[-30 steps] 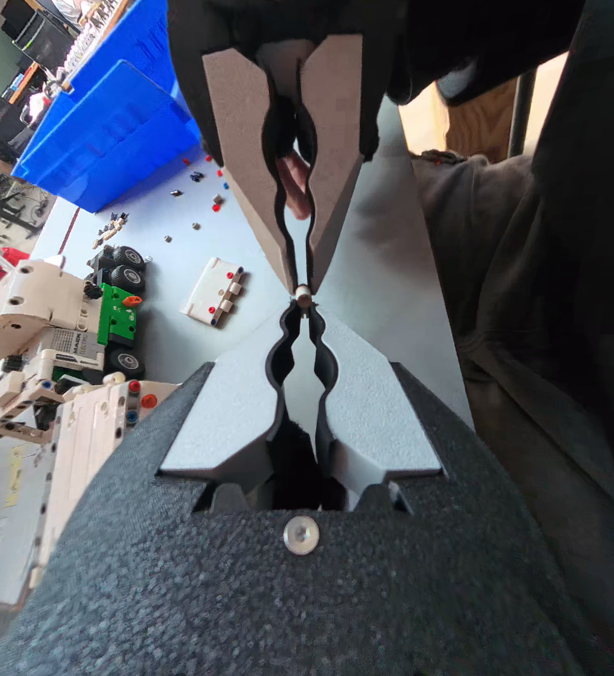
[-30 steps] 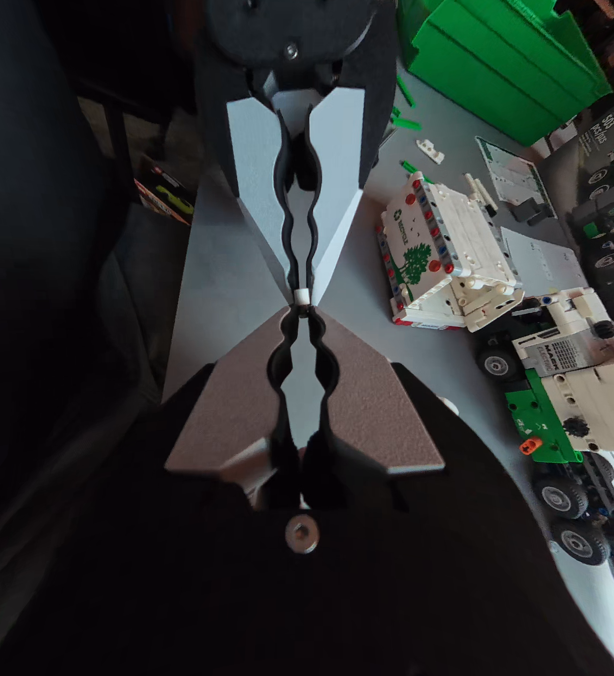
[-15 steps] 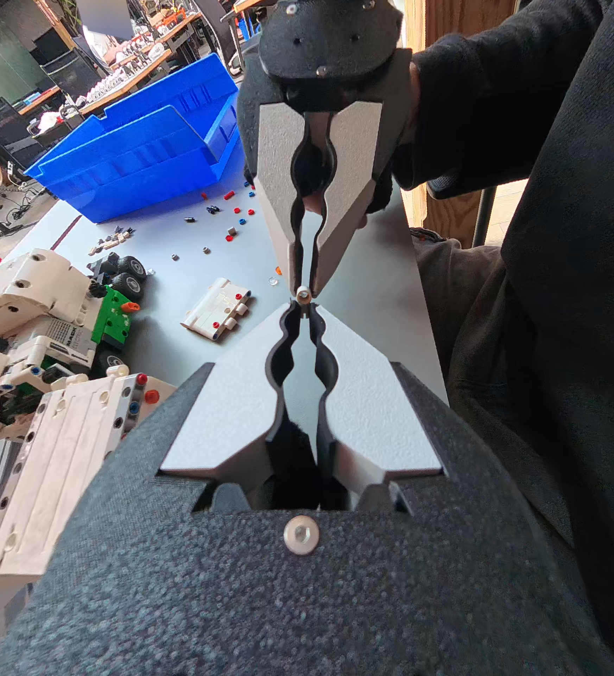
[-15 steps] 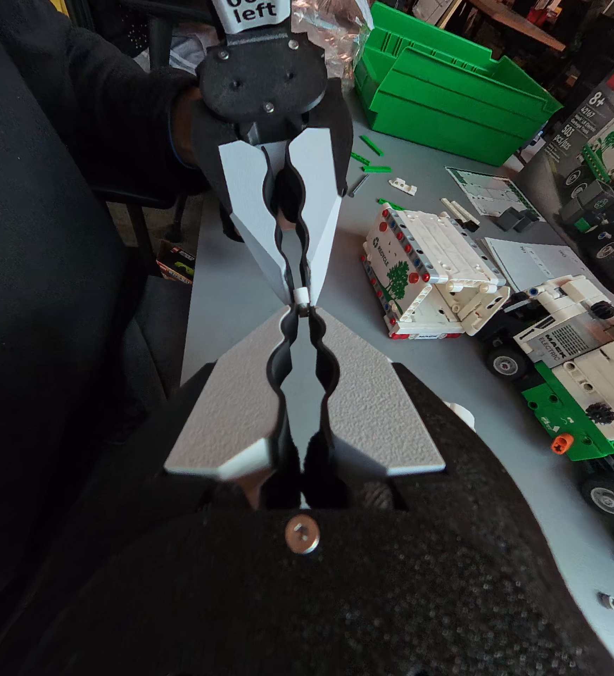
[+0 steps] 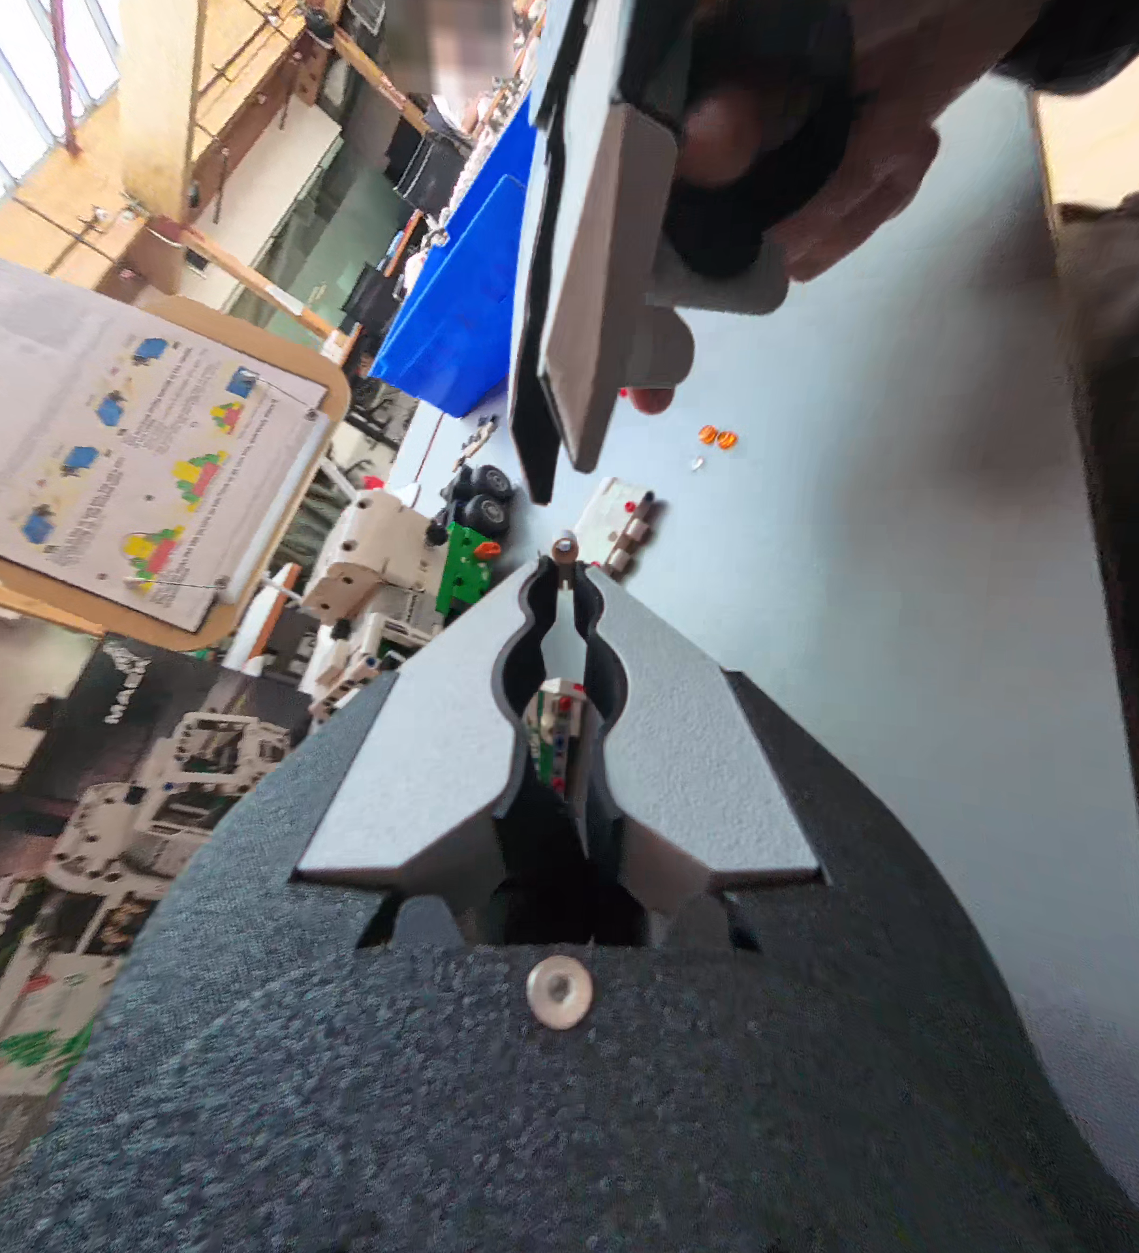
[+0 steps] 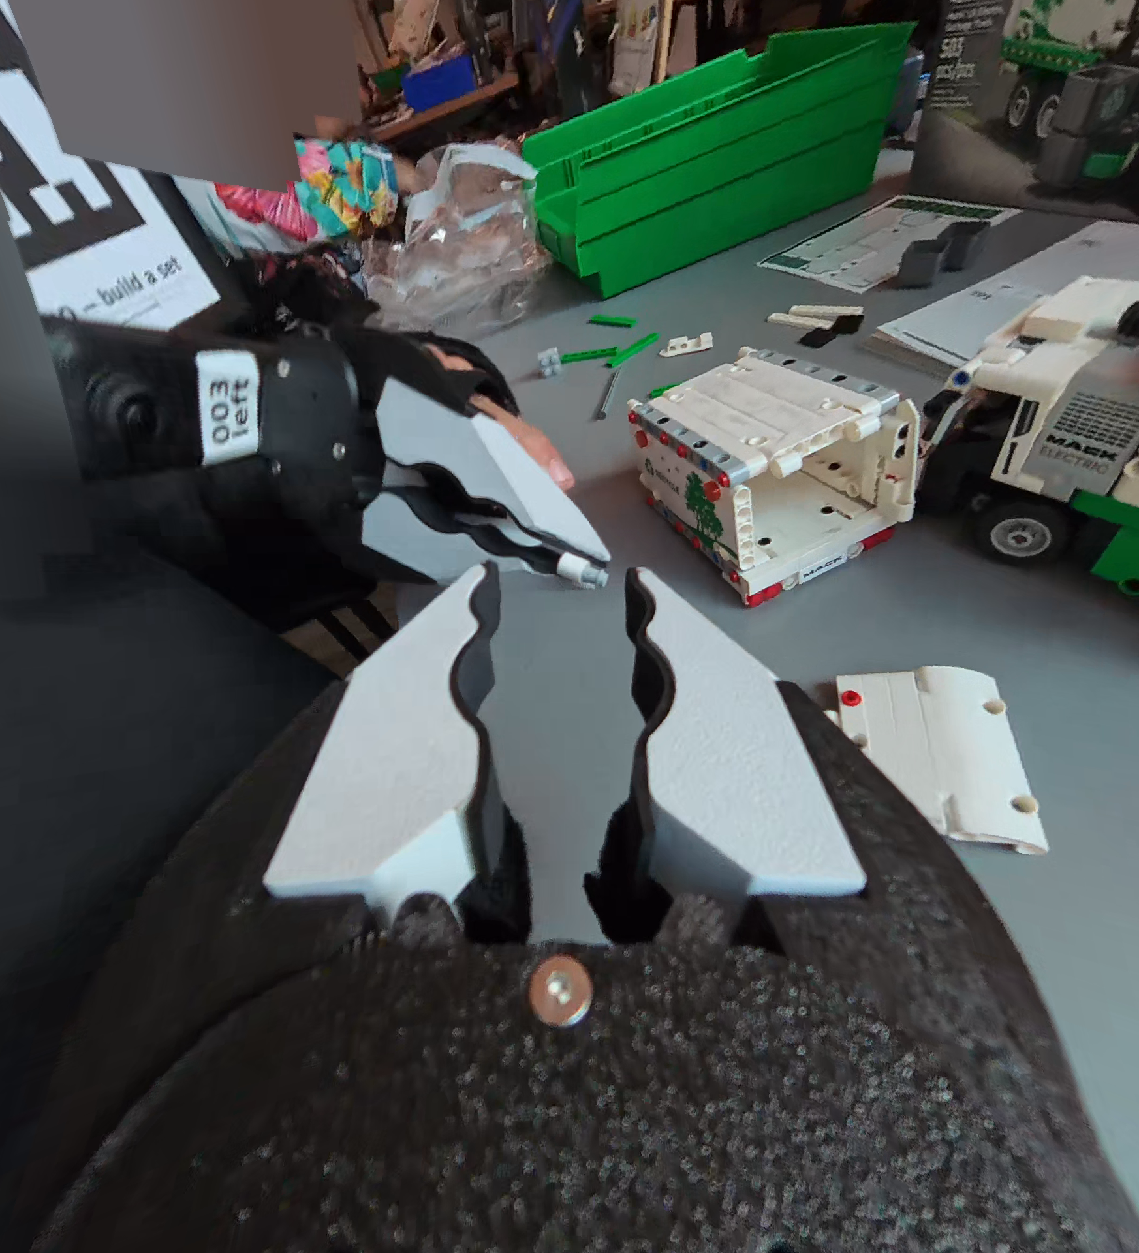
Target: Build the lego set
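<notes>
My left gripper (image 5: 563,576) is shut on a small white and grey pin (image 5: 564,548), which sticks out past its tips. The right wrist view shows it from the side (image 6: 597,566), with the pin (image 6: 581,568) in the air just beyond my right gripper's tips. My right gripper (image 6: 561,584) is open and empty; it shows in the left wrist view (image 5: 553,468) above and left of the pin. A white box body (image 6: 773,474) with red pins lies on the grey table (image 6: 824,630). The white and green truck (image 6: 1088,441) stands to its right.
A white panel (image 6: 936,752) lies just right of my right gripper. A green bin (image 6: 702,163), green rods (image 6: 621,346), instruction sheets (image 6: 885,237) and the set's box stand behind. A blue bin (image 5: 465,298), orange studs (image 5: 717,437) and an illustrated board (image 5: 112,441) show in the left wrist view.
My right gripper has opened and let go of the pin, then drawn away from the left one. The left gripper keeps the pin and has swung round; both views have turned.
</notes>
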`<state>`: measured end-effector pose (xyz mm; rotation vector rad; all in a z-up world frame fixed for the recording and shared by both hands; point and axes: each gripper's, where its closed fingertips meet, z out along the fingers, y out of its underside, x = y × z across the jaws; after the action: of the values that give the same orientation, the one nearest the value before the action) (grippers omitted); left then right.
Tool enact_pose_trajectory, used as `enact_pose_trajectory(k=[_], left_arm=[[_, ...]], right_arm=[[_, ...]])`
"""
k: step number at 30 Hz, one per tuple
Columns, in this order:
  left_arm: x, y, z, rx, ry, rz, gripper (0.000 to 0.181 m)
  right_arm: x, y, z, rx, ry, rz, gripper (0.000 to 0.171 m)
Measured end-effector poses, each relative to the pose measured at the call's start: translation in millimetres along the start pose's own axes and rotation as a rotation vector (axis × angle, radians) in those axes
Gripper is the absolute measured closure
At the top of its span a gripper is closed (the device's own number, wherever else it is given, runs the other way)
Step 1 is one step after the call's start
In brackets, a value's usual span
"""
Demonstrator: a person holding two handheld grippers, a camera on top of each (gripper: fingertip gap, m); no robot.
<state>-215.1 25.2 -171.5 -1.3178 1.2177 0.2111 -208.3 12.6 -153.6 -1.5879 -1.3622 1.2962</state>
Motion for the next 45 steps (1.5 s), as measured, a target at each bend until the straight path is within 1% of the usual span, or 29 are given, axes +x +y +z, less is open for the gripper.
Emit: enact_pose_trajectory(k=[3, 5, 6, 8, 9, 18, 20, 24, 27, 29, 32, 33, 36, 39, 40, 42, 44, 45], left_arm=[[-4, -3, 1, -0.019, -0.080, 0.103, 0.179], [-3, -1, 2, -0.036, -0.090, 0.130, 0.179], [-3, -1, 2, -0.037, -0.094, 0.136, 0.179], [-2, 0, 3, -0.044, -0.090, 0.138, 0.179], [-2, -1, 3, -0.040, -0.095, 0.142, 0.179], [-6, 2, 4, -0.084, -0.147, 0.204, 0.180], [-6, 3, 5, -0.096, -0.148, 0.218, 0.180], [-6, 3, 5, -0.111, -0.166, 0.249, 0.180], [-5, 4, 7, -0.100, -0.148, 0.215, 0.180], [-7, 0, 5, -0.060, -0.126, 0.141, 0.180], [-18, -7, -3, 0.032, -0.080, -0.073, 0.179], [-25, -8, -7, 0.068, -0.068, -0.164, 0.179], [-45, -14, -22, 0.221, 0.005, -0.484, 0.179], [-70, -21, -45, 0.411, 0.092, -0.751, 0.180], [-76, -20, -50, 0.447, 0.140, -0.842, 0.179], [-97, -13, -59, 0.517, 0.172, -1.008, 0.179], [-116, -7, -65, 0.568, 0.229, -1.125, 0.179], [-124, -4, -66, 0.569, 0.277, -1.153, 0.180]], right_arm=[[5, 2, 9, 0.007, 0.053, 0.026, 0.138], [7, 4, 12, 0.007, 0.077, 0.008, 0.144], [6, 3, 12, 0.017, 0.075, 0.010, 0.150], [7, 6, 13, 0.002, 0.083, 0.018, 0.151], [8, 5, 12, 0.009, 0.093, 0.012, 0.156], [13, 5, 13, 0.010, 0.166, -0.019, 0.157], [12, 7, 14, 0.000, 0.188, -0.060, 0.163], [13, 7, 13, -0.030, 0.244, -0.148, 0.163], [14, 8, 13, -0.023, 0.209, -0.085, 0.163], [11, 4, 12, 0.005, 0.167, -0.085, 0.163], [2, -7, 1, 0.042, 0.113, -0.166, 0.161], [2, -11, -4, 0.051, 0.111, -0.200, 0.157], [5, -17, -20, 0.076, 0.123, -0.277, 0.157], [19, -21, -33, 0.112, 0.182, -0.310, 0.163], [24, -23, -37, 0.125, 0.199, -0.312, 0.164], [38, -25, -46, 0.149, 0.238, -0.296, 0.166], [55, -25, -56, 0.163, 0.284, -0.283, 0.166], [64, -26, -61, 0.175, 0.311, -0.280, 0.166]])
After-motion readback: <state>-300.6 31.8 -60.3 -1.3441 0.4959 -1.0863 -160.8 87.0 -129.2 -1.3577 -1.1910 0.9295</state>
